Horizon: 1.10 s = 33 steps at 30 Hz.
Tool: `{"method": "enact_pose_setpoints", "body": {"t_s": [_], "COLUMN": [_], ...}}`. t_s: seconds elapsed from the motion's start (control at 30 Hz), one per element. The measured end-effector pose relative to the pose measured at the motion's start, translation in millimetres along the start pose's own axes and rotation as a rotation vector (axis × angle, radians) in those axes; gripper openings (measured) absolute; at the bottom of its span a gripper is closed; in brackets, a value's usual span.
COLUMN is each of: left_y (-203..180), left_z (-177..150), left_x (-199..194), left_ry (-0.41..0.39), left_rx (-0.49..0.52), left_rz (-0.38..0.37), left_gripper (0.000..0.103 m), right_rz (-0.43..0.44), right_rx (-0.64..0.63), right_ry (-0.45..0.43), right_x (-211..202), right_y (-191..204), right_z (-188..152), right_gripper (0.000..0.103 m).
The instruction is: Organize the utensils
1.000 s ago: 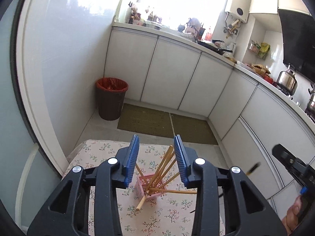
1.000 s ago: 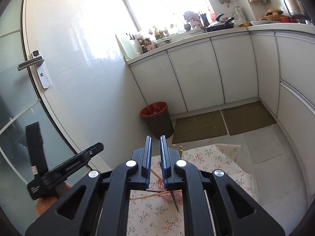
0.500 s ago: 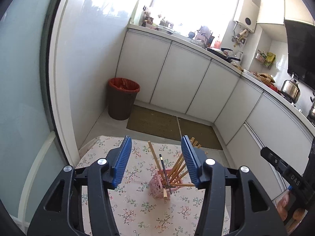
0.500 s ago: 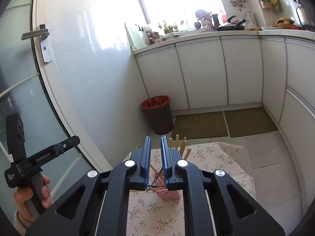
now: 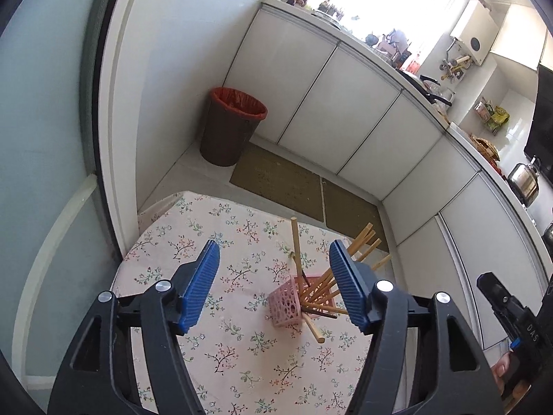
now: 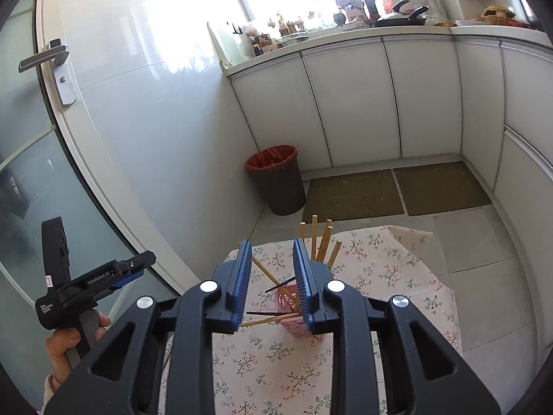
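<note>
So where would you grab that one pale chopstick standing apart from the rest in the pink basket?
Judging by its pose, near its free upper end, coming from above. The chopstick stands nearly upright, apart from the bundle leaning the other way, so its top is clear, while its lower part is crowded inside the basket. Fingers should close across the thin shaft.

Wooden chopsticks [image 5: 359, 242], perforated plastic basket [image 5: 285, 302], floral cloth [image 5: 224, 311]
</note>
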<state>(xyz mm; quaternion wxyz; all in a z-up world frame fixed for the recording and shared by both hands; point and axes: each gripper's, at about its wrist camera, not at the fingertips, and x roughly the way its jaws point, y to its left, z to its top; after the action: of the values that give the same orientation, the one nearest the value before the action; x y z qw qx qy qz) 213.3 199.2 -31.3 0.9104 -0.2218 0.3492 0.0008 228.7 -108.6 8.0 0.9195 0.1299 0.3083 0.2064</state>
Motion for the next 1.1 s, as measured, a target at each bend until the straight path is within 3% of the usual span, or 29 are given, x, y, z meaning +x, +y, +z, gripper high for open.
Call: {"method": "enact_pose_setpoints", "body": {"t_s": [0.1,0.17,0.23,0.3,0.4,0.43,0.5,0.6,0.73,1.1], "left_y": [5.9,13.5,20.1,25.4,33.4,37.1,44.9,58.5,65.9,62.4], "left_z": [-1.7,-4.4,-8.6,-15.7,-33.8,-41.1,-53.0,-69.1,-72.5,-87.2], "left_x": [4.8,7.0,10.8,15.5,21.6,25.2,34.6,53.9,71.0,111.8], "left_ry": [0.010,0.016,0.024,0.042,0.076,0.089,0.120,0.183,0.210,0.322], "left_rx": [-0.003,-0.023,-0.038,-0.041,-0.037,-0.037,-0.034,-0.041,-0.046,0.004], "left_rz": [0.019,0.023,0.030,0.044,0.074,0.094,0.136,0.187,0.214,0.247], "left_gripper": [0.065,0.074,0.076,0.076,0.079,0.081,0.081,0.081,0.081,0.081], "right_rz": [0.024,0.075,0.113,0.207,0.493,0.535,0.460,0.549,0.622,0.706], "right_rx": [0.118,0.297,0.533,0.774,1.093,1.155,1.130,1.148,1.107,1.063], "right_ry": [0.012,0.037,0.097,0.207,0.409,0.456,0.527,0.624,0.674,0.927], "right_x": [1.5,9.6,34.8,83.4,184.0,213.1,257.1,320.8,376.1,445.0], "right_y": [-24.7,-62.4,-116.7,-175.9,-244.4,-256.5,-265.6,-255.6,-233.5,-176.8], "right_z": [6.1,11.4,11.9,-2.6,-52.1,-69.3,-89.6,-111.2,-107.5,-101.3], "right_gripper": [0.047,0.070,0.081,0.083,0.083,0.083,0.083,0.083,0.083,0.078]}}
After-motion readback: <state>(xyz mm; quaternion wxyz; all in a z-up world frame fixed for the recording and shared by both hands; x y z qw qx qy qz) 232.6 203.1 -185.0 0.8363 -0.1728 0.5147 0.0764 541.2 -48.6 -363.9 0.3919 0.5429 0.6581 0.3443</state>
